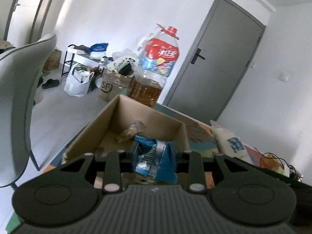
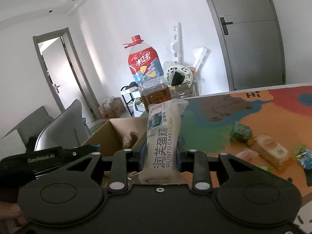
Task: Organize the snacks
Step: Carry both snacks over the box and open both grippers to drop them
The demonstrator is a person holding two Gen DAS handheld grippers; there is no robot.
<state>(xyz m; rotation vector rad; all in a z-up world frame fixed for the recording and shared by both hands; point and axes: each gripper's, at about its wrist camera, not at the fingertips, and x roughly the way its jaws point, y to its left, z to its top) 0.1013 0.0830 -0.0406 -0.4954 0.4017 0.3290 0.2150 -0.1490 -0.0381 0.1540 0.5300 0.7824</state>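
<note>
My left gripper [image 1: 155,152] is shut on a blue snack packet [image 1: 156,160] and holds it over the near edge of an open cardboard box [image 1: 109,120]. A clear-wrapped snack [image 1: 130,131] lies inside the box. My right gripper [image 2: 160,154] is shut on a white Runfu cake packet [image 2: 162,136], held upright just right of the same box [image 2: 115,132]. That white packet also shows in the left wrist view [image 1: 232,142]. The left gripper's body [image 2: 42,159] shows at the left of the right wrist view.
A big oil bottle [image 1: 156,66] with a red cap stands behind the box on the colourful table mat [image 2: 263,113]. Loose snacks lie on the mat at right: a green packet [image 2: 241,132], a cake bar [image 2: 271,152], a blue-green candy [image 2: 304,156]. A grey chair [image 1: 17,89] stands left.
</note>
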